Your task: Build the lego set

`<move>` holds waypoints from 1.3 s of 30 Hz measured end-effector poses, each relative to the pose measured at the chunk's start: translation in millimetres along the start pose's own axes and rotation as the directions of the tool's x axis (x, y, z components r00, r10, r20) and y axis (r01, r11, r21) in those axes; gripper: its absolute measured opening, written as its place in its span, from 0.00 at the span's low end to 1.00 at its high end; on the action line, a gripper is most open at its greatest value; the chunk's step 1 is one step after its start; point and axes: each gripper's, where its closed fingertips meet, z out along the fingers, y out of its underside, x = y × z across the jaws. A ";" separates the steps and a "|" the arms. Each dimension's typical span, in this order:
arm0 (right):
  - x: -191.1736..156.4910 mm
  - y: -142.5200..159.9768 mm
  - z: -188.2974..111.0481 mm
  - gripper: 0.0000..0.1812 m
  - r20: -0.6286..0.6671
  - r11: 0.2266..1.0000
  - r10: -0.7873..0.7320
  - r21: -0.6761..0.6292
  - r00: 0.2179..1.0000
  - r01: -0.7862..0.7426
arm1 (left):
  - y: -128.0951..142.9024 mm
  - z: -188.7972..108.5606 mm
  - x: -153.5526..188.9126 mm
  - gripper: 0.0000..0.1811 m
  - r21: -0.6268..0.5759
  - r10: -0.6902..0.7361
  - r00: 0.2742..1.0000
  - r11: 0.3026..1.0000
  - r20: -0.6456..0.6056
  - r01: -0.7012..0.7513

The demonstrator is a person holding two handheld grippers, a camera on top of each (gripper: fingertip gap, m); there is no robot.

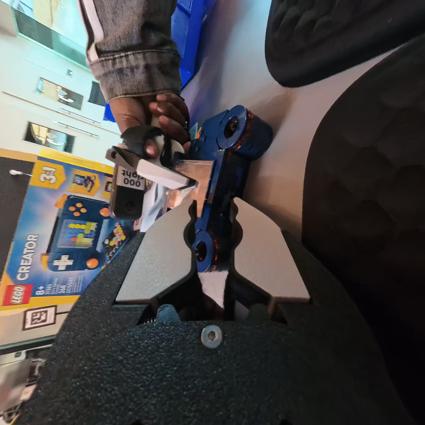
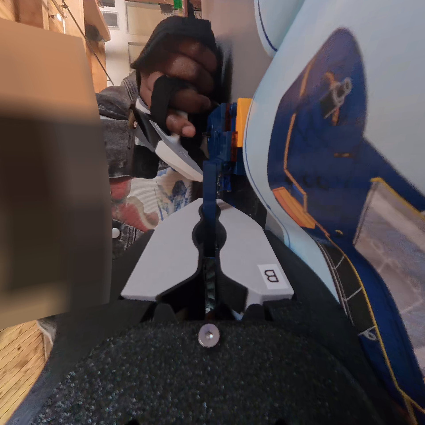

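Note:
The dark blue lego build [image 1: 220, 184] with orange trim is held on edge against the white table [image 1: 271, 174]. My left gripper [image 1: 212, 220] is shut on its near end, one finger on each side. My right gripper [image 1: 197, 184], held by a hand, grips the build's middle from the left. In the right wrist view my right gripper [image 2: 210, 207] is shut on a thin dark blue edge of the build [image 2: 220, 147], which carries an orange piece [image 2: 243, 119]. The left gripper's white finger [image 2: 179, 158] reaches the build from the left.
The lego box [image 1: 57, 230] stands at the left. A blue bin [image 1: 190, 34] is at the back. A curled instruction booklet [image 2: 345, 161] lies close on the right of the build. Black padded shapes [image 1: 368, 207] fill the right side.

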 end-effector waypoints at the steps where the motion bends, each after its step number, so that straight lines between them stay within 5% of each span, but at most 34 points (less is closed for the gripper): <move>1: -0.6 0.2 -0.3 0.02 0.010 1.000 0.002 -0.005 1.000 -0.002 | -0.9 -0.4 -1.7 0.16 0.007 0.000 1.000 1.000 0.009 -0.001; 13: -4.8 1.3 11.7 0.02 0.028 0.996 0.024 0.084 0.999 -0.027 | 4.4 -12.6 3.0 0.12 0.046 0.060 0.997 0.997 -0.053 -0.057; 27: -5.8 -3.3 12.1 0.02 0.028 0.986 0.035 0.164 0.999 -0.039 | 14.0 -11.9 -13.4 0.19 -0.087 -0.011 0.998 0.996 0.055 0.015; 39: -8.9 -2.0 15.7 0.02 -0.055 0.987 -0.001 0.162 0.998 0.010 | 13.0 -12.9 -13.4 0.15 -0.109 0.021 0.999 0.994 0.044 -0.016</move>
